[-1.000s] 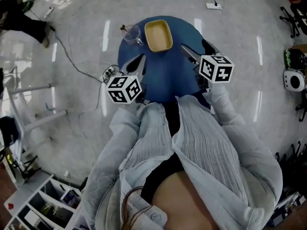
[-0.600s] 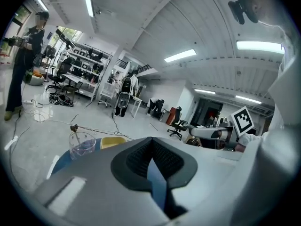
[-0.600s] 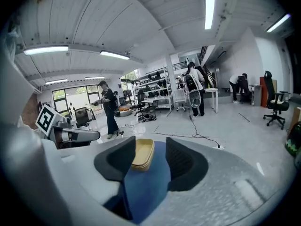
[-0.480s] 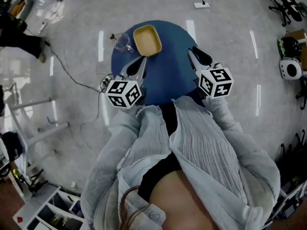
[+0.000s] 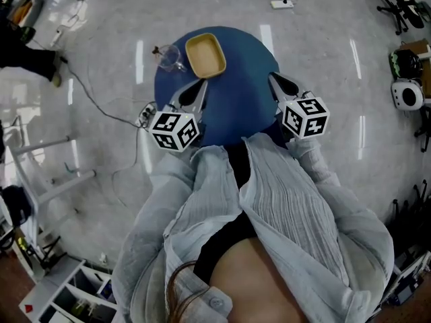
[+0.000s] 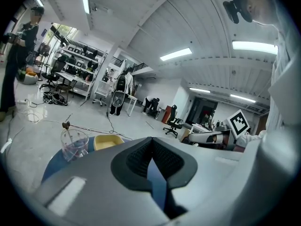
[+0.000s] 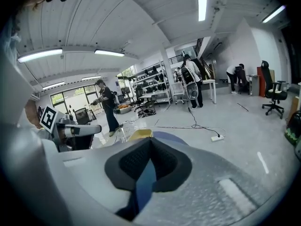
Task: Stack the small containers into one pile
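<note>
A yellow rectangular container stands at the far side of the round blue table, with a clear glass cup just left of it. My left gripper hovers over the table's left part, a little short of the container, its jaws shut and empty. My right gripper is over the table's right edge, also shut on nothing. The left gripper view shows its pads meeting, with the cup and container beyond. In the right gripper view the closed jaws point past the container.
A power strip and cables lie on the floor beyond the table. A shelf unit stands at the lower left and a white device at the right. A person stands far left among desks and office chairs.
The right gripper's jaws have closed with nothing between them, and it has drifted right, away from the container. The left gripper has shifted only slightly.
</note>
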`<state>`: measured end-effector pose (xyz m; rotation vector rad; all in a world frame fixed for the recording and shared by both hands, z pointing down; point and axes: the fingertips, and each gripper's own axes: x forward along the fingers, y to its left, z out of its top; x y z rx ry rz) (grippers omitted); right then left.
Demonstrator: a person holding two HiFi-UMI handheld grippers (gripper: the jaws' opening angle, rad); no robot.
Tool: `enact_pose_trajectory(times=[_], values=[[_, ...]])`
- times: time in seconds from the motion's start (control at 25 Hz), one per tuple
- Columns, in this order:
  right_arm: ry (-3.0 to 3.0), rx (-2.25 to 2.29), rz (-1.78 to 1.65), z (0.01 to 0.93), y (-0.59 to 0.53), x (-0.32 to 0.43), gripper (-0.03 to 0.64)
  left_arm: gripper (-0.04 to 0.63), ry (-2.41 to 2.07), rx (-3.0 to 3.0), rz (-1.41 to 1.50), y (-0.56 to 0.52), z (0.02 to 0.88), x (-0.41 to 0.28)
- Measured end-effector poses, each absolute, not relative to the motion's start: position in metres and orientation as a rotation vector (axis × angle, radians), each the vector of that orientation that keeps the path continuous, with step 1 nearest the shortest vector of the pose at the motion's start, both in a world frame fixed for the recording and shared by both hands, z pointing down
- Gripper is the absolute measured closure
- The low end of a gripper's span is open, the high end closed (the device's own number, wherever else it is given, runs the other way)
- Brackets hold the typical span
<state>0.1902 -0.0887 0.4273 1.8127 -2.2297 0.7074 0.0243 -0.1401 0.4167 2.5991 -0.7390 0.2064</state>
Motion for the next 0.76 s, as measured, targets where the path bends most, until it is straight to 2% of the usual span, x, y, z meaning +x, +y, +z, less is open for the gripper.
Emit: enact_pose_trajectory(times=[0.76], values=[[-2.218,1.728,0.729,0.438,-0.104,0.18,0.615,0.583,-0.806,2.55,0.224,-0.149,0.428,0.011]])
